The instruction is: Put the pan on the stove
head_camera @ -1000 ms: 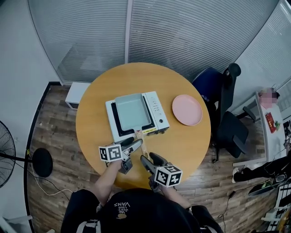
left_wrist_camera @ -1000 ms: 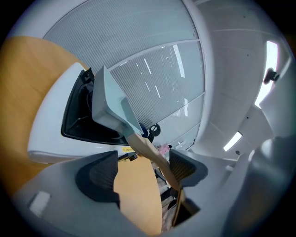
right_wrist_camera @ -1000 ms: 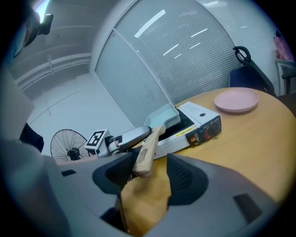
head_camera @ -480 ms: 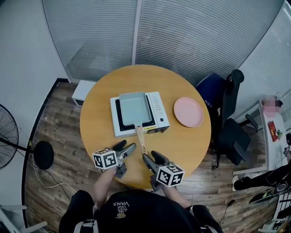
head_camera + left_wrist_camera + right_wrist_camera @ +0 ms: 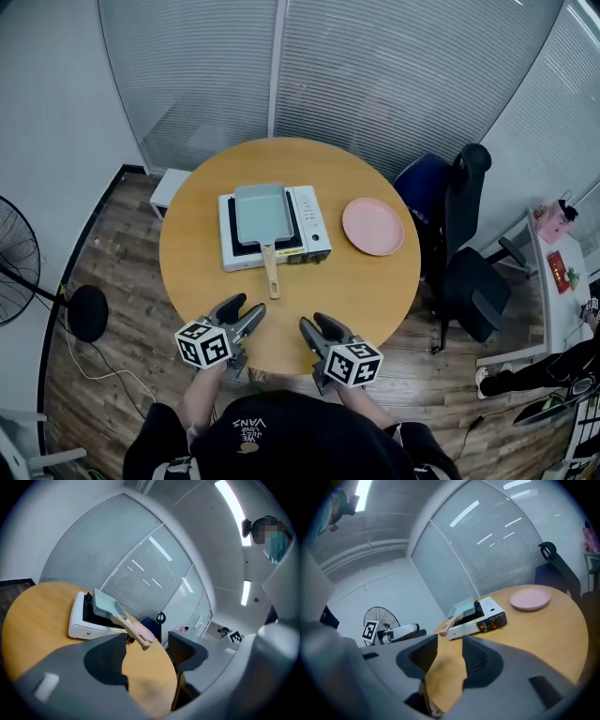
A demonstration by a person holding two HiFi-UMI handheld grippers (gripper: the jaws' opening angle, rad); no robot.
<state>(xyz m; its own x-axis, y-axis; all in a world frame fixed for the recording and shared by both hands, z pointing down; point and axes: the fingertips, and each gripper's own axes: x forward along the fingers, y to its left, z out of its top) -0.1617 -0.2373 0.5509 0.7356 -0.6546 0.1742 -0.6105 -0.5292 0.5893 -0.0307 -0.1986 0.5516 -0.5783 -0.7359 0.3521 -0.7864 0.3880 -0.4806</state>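
Observation:
A grey-blue rectangular pan [image 5: 261,213] rests on the white portable stove [image 5: 313,228] in the middle of the round wooden table [image 5: 375,291]. Its wooden handle [image 5: 271,276] points toward me. The left gripper view shows the pan [image 5: 105,604] on the stove [image 5: 79,626]; the right gripper view shows the pan [image 5: 462,607] and stove [image 5: 490,616] too. My left gripper [image 5: 241,312] and right gripper [image 5: 318,329] hover at the table's near edge, apart from the handle. The jaws of both are closing with nothing between them.
A pink plate [image 5: 372,226] lies on the table to the right of the stove. A dark office chair [image 5: 461,234] stands right of the table, a floor fan [image 5: 17,279] at the left, a white box [image 5: 167,189] on the floor behind.
Both grippers have drawn back from the pan handle toward the near table edge. The pan stays on the stove.

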